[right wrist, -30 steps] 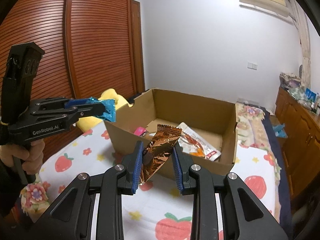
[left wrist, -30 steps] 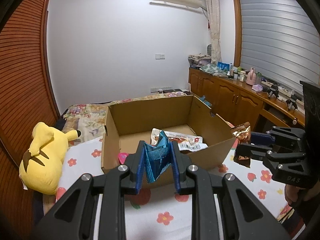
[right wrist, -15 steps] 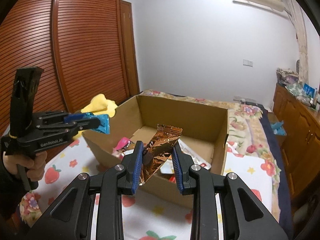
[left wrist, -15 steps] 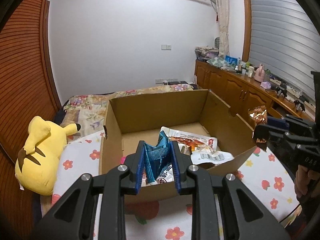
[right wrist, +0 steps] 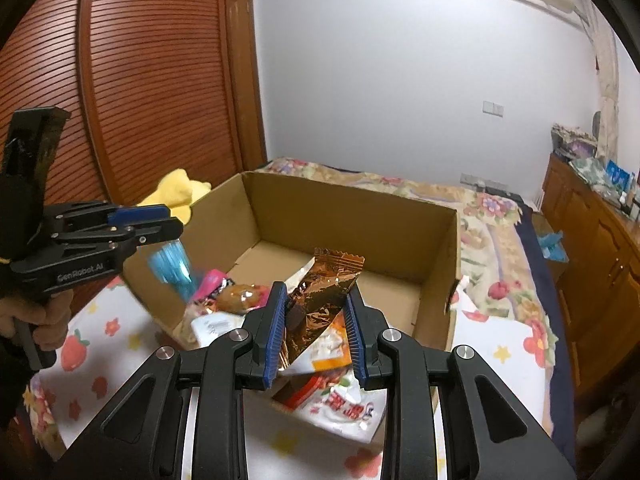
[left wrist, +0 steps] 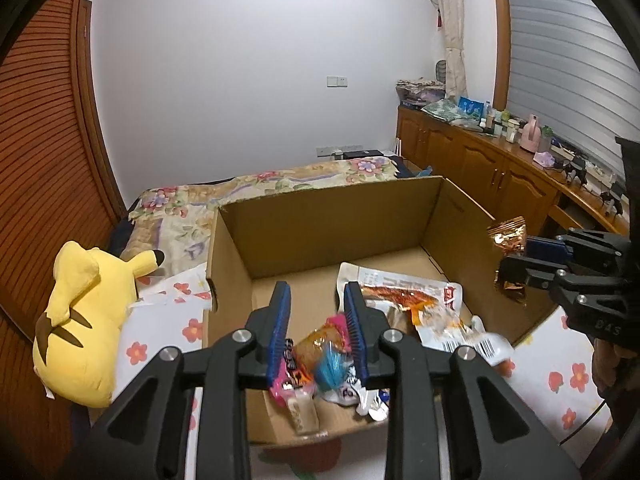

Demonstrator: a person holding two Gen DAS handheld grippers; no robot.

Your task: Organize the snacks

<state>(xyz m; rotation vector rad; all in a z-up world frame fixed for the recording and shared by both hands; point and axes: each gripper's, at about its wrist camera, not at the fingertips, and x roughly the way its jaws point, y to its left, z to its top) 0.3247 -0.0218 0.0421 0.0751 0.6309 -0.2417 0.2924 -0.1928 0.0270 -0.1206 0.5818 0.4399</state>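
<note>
Snacks: several packets lie in the cardboard box (left wrist: 320, 216) at frame centre, on the flower-print bed (left wrist: 560, 376).
Surroundings: yellow plush toy (left wrist: 80, 320) at left beside the box; wooden cabinets (left wrist: 480, 160) at upper right; slatted wooden doors (right wrist: 140, 80) at upper left of the right wrist view.
In the way: box's near wall stands between both grippers and the packets.
Blue packet (right wrist: 170, 268): blurred, in mid-air just below the left gripper (right wrist: 160, 220), over the box's left corner.
Left jaws: spread apart, nothing between them.
Right gripper (right wrist: 316, 324): jaws clamp the copper foil packet (right wrist: 324, 292), crinkled and shiny, tilted over the box's near right edge.
Inside: white pouch with red print (left wrist: 420, 304), pink packet (left wrist: 288, 372).
</note>
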